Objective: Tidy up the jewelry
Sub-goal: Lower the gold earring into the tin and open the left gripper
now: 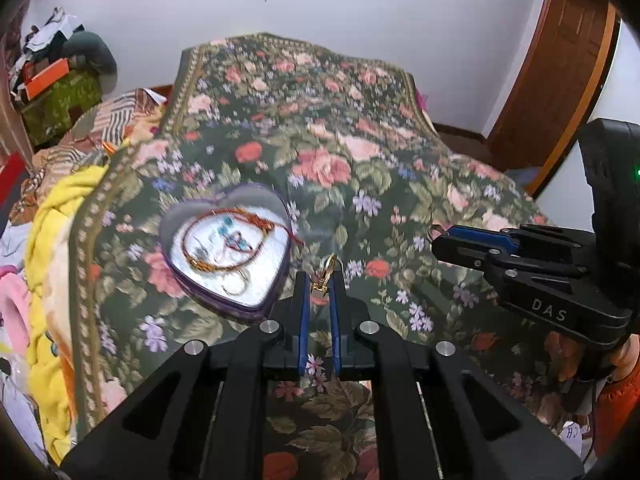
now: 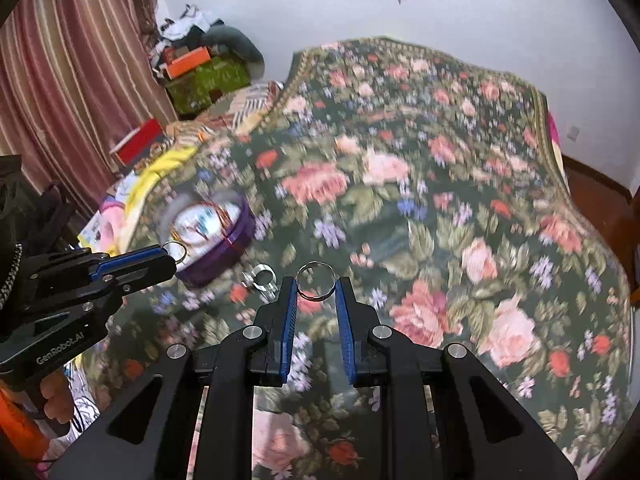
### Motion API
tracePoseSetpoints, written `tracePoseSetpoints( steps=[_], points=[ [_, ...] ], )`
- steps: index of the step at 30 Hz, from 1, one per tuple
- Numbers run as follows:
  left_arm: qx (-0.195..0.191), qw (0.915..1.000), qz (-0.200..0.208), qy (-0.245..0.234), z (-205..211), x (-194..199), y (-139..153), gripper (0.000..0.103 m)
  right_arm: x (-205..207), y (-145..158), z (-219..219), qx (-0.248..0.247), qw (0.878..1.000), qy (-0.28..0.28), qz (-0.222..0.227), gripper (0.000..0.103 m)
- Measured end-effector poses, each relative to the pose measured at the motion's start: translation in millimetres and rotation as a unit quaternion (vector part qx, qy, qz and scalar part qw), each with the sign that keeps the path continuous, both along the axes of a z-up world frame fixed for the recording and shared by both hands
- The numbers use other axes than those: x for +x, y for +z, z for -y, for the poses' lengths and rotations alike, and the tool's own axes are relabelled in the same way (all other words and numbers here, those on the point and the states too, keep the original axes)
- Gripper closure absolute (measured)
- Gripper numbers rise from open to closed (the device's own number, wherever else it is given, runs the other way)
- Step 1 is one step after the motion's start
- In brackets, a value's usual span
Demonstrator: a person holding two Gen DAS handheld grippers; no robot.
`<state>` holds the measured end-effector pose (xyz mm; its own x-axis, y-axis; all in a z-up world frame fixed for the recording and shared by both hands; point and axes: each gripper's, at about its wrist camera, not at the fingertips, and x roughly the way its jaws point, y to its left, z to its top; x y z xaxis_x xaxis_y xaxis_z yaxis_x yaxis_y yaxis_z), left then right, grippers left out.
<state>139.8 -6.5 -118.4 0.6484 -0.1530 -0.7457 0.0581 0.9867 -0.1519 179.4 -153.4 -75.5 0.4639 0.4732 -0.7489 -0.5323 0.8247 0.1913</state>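
Note:
A purple heart-shaped tin (image 1: 276, 280) lies open on the floral bedspread, holding a red-gold cord bracelet (image 1: 236, 236) and small pieces. It also shows in the right wrist view (image 2: 236, 236). My left gripper (image 1: 320, 280) is shut on a gold ring (image 1: 329, 266), just right of the tin; the ring shows at its tips in the right wrist view (image 2: 176, 250). My right gripper (image 2: 316, 280) is shut on a silver ring (image 2: 316, 275) above the bedspread. In the left wrist view it (image 1: 438, 238) is to the right. Another silver ring (image 2: 261, 276) lies on the bedspread.
The floral bedspread (image 1: 360, 152) covers the bed. A yellow blanket (image 1: 52, 264) and striped cloth lie at its left edge. Boxes and clothes (image 2: 200, 68) are piled in the far corner by a curtain (image 2: 72, 72). A wooden door frame (image 1: 560, 80) stands at the right.

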Motion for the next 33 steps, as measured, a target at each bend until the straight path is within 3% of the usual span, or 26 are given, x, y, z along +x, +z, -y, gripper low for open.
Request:
tracePoseSetpoints(
  steps=[10, 18, 25, 33],
  points=[
    [0.009, 0.9979, 0.06, 0.023, -20.8, -13.9, 49.1, 0.095, -6.5, 46.6, -17.1, 0.045, 0.998, 0.007, 0.05, 0.085],
    [0.017, 0.9943, 0.094, 0.047, -44.3, -18.0, 76.4, 0.095, -11.4, 65.1, -42.2, 0.062, 0.995, 0.028, 0.078, 0.085],
    [0.018, 0.9934, 0.096, 0.06, -64.3, -14.7, 77.0, 0.095, -12.8, 53.9, -67.7, 0.05, 0.995, 0.052, 0.074, 0.085],
    [0.004, 0.9958, 0.072, 0.056, -72.0, -7.8, 53.8, 0.095, -4.4, 17.3, -59.5, 0.004, 0.998, 0.053, 0.034, 0.085]
  ],
)
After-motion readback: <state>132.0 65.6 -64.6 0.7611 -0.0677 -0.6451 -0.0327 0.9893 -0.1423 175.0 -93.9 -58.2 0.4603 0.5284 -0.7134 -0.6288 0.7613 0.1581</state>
